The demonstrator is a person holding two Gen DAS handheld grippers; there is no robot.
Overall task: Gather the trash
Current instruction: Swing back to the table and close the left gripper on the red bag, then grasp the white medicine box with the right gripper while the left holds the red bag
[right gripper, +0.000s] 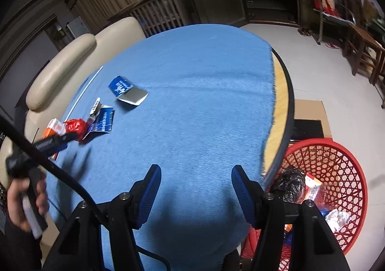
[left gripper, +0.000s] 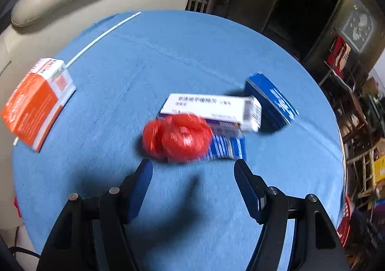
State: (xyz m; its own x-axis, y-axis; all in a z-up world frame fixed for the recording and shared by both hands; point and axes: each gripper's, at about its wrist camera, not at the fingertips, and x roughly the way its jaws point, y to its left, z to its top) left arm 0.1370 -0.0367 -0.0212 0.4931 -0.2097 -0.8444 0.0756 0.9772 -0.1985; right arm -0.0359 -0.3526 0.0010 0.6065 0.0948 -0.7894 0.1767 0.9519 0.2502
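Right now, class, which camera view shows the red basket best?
The right wrist view. There the red basket stands on the floor beside the table, with its lattice wall, rim and the trash already inside all visible. The left wrist view does not show the basket; it looks over the table towards the crumpled red wrapper.

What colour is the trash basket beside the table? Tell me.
Red, an open lattice weave. The basket shows only in the right wrist view, already holding some trash.

Worktop cloth: matt blue ribbed weave. Basket: glossy red plastic lattice. Red wrapper: crinkled shiny plastic. Cartons: smooth printed card.
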